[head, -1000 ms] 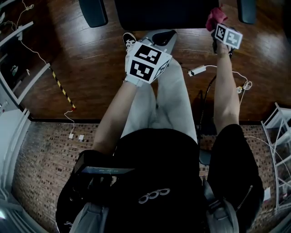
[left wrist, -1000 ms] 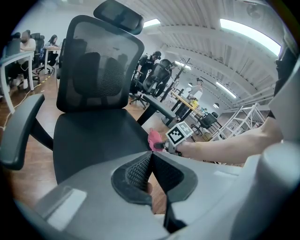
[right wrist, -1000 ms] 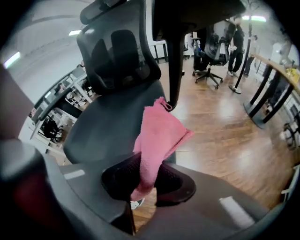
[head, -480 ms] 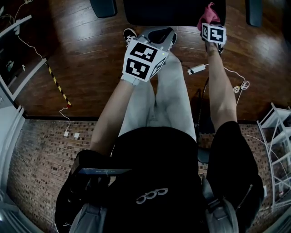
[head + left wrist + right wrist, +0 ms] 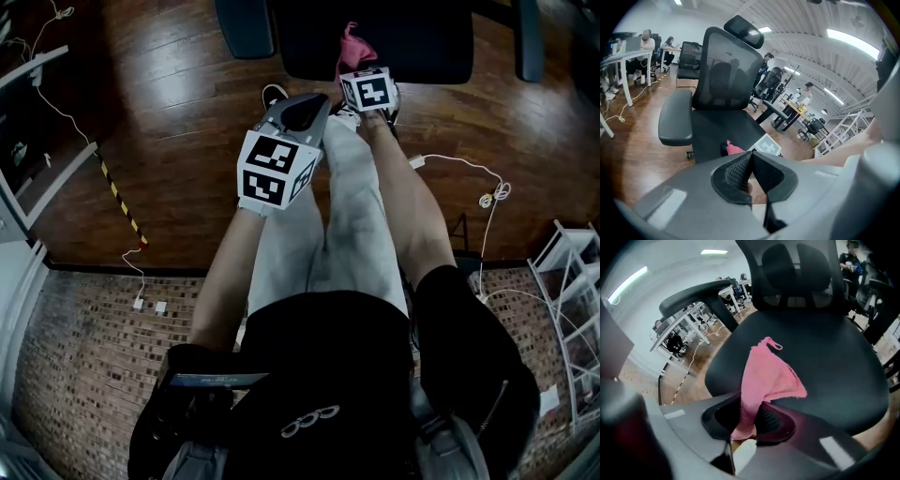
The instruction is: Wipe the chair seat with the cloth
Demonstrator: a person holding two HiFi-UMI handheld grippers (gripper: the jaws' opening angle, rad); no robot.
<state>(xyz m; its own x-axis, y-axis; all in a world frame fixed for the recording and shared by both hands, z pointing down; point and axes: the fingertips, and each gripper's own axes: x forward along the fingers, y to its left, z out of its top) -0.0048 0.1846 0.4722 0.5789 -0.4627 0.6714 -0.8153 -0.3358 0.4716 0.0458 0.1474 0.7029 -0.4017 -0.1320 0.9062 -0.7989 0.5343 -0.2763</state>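
— Anything legible from where you sit?

— No words or numbers that I can read. The cube on the left hand-held gripper (image 5: 751, 159) carries black-and-white square markers (image 5: 272, 169), patterns only. The right hand-held gripper (image 5: 749, 414) has the same, one marker (image 5: 367, 90) facing my head camera.

— And the black top (image 5: 356, 356)?

— It has a white looped emblem (image 5: 314, 419). I can't make letters of it.

The cloth (image 5: 768, 373) lies on the chair seat (image 5: 834, 357) before the right gripper (image 5: 749, 420); the left gripper (image 5: 751, 174) sits back-left.
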